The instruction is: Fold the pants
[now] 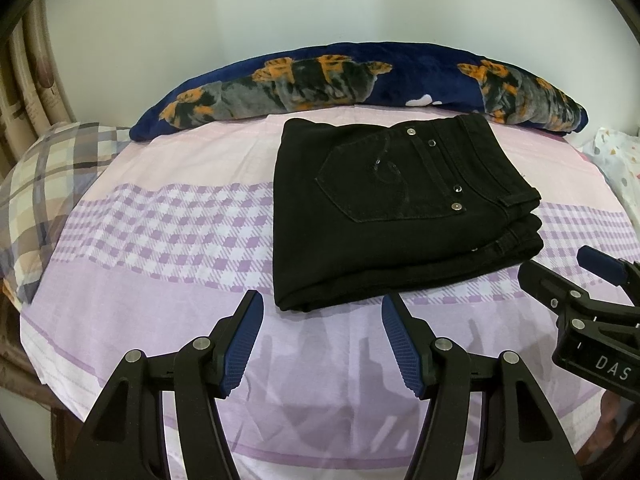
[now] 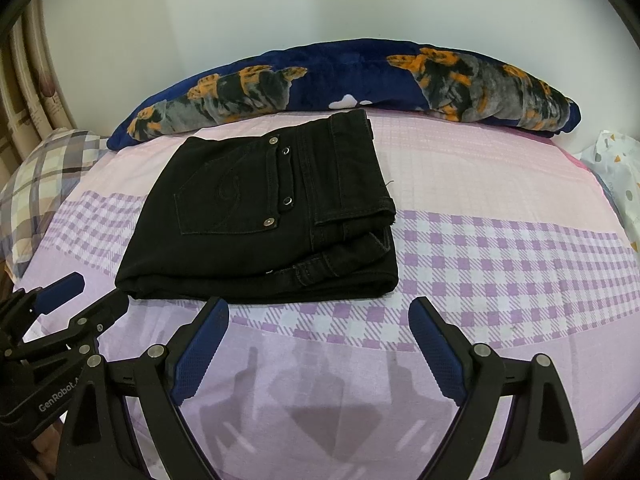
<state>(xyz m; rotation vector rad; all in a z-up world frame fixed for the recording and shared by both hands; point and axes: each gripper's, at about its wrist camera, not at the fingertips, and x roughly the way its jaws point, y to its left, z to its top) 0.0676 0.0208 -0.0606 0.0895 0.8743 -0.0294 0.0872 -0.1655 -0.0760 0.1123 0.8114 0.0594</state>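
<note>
- The black pants [image 1: 384, 216] lie folded into a thick, squarish bundle on the bed, a back pocket with metal studs facing up and the waistband turned toward the right side of the bed
- The bundle sits on the bedsheet [image 1: 168, 240], which is pink at the far end, checked in purple and white across the middle, and plain lilac nearest the grippers
- Behind the pants, along the wall, runs a rolled navy blanket [image 1: 360, 76] printed with orange and grey animals; the far edge of the pants comes close to it
- A plaid pillow [image 1: 44, 184] rests at the left end of the bed, and some white fabric with small coloured spots [image 2: 616, 176] shows at the right end
- The left gripper [image 1: 322, 340] hangs above the lilac strip just short of the near edge of the pants, its blue-padded jaws parted a fair way with nothing between them
- The right gripper [image 2: 318, 344] hangs beside it, also just short of the bundle's near edge, jaws spread wider still and likewise holding nothing
- Neither gripper touches the pants; both point down at a slant toward the bed
- Their shadows fall on the sheet under them
</note>
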